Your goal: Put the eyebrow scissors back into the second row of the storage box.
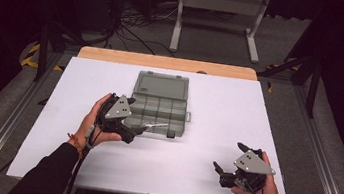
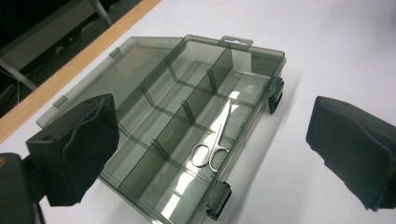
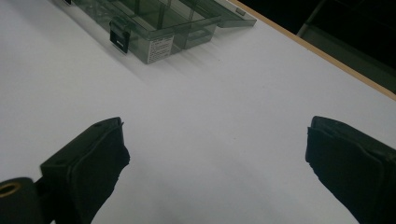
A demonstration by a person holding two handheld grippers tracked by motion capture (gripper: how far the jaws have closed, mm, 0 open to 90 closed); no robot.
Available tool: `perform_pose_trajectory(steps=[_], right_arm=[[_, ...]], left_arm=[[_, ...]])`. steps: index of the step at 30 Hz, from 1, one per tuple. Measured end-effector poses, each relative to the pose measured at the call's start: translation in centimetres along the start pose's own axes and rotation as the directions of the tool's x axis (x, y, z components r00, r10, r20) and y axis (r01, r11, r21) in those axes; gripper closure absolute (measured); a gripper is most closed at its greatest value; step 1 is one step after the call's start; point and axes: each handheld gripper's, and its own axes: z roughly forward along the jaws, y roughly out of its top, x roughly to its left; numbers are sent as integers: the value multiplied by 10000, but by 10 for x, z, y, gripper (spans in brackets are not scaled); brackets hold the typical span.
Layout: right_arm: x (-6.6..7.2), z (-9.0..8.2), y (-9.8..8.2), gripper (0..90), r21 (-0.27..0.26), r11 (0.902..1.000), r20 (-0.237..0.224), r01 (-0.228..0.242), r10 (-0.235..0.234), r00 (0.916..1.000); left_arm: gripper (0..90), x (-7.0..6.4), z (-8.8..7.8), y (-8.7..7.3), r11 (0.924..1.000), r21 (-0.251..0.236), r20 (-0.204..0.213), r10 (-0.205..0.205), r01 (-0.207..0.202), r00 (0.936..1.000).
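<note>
Smoky clear compartment box, lid open, near table's far edge; small steel scissors inside. Left gripper and right gripper: jaws wide apart, empty.

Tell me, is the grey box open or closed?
Open. The grey box's lid lies flat behind it, and small scissors lie inside one compartment.

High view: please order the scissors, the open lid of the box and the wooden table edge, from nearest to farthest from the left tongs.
1. The scissors, in the box's front row, just right of the left tongs.
2. The open lid, lying flat behind the compartments.
3. The wooden table edge, along the far side.
</note>
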Motion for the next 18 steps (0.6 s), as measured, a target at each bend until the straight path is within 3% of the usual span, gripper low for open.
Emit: perform_pose_trajectory(steps=[9, 18], right_arm=[[0, 0, 0, 56, -38, 10000, 4, -44, 44, 10000], [0, -1, 0, 56, -39, 10000, 8, -15, 15, 10000]], left_arm=[[39, -5, -14, -6, 9991, -298, -135, 309, -313, 9994], [43, -5, -34, -16, 9984, -514, -451, 207, -230, 9988]])
